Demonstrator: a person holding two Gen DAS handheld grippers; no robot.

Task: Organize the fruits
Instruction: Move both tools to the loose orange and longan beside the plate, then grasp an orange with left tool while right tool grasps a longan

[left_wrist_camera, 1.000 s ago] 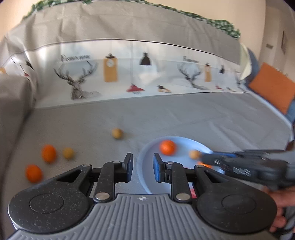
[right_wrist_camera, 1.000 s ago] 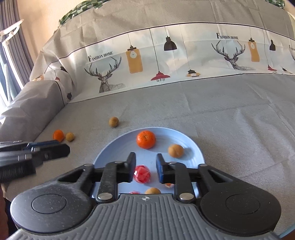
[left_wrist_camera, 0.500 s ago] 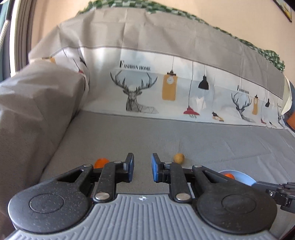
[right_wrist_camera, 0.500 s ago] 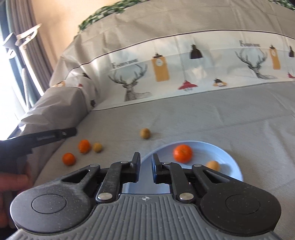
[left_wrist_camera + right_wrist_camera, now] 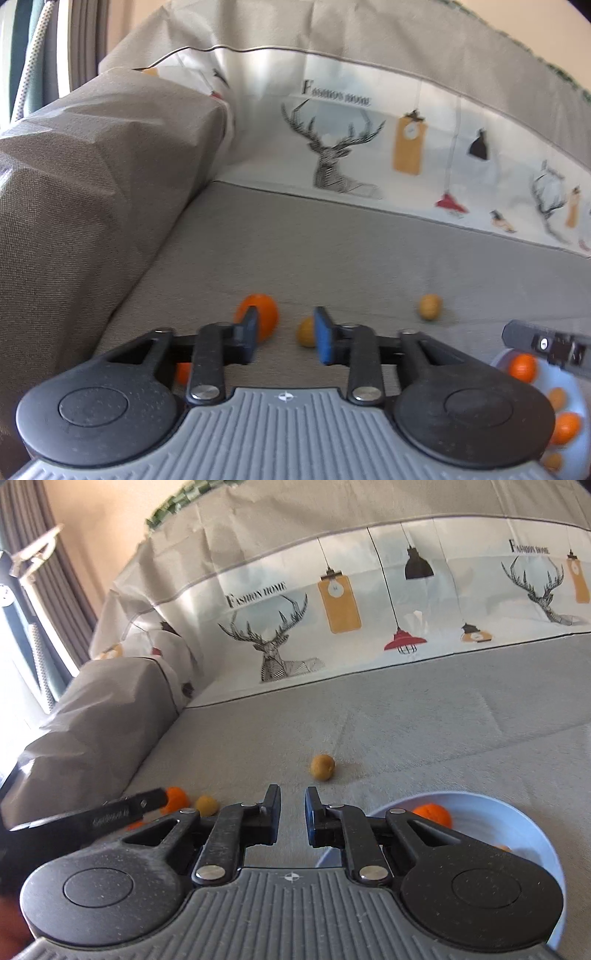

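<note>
My left gripper (image 5: 284, 334) is open and empty, low over the grey sofa seat. Just beyond its fingertips lie an orange tangerine (image 5: 258, 315) and a small tan fruit (image 5: 306, 331). A second tangerine (image 5: 183, 372) shows under its left finger. Another tan fruit (image 5: 429, 306) lies farther right; it also shows in the right wrist view (image 5: 322, 767). My right gripper (image 5: 291, 812) is open and empty beside the light blue plate (image 5: 517, 812), which holds a tangerine (image 5: 434, 812) and several other fruits (image 5: 565, 426). The left gripper's finger (image 5: 110, 814) shows at the left, over a tangerine (image 5: 177, 797) and a tan fruit (image 5: 207, 805).
A covered armrest (image 5: 92, 177) rises at the left of the seat. The printed backrest (image 5: 369, 602) stands behind. Curtains (image 5: 44, 590) hang at the far left. The right gripper's finger (image 5: 546, 345) reaches over the plate (image 5: 580, 391).
My left gripper swung left from the plate to the fruits near the armrest and opened wider. My right gripper drew back and left off the plate's middle; the red fruit dropped out of view.
</note>
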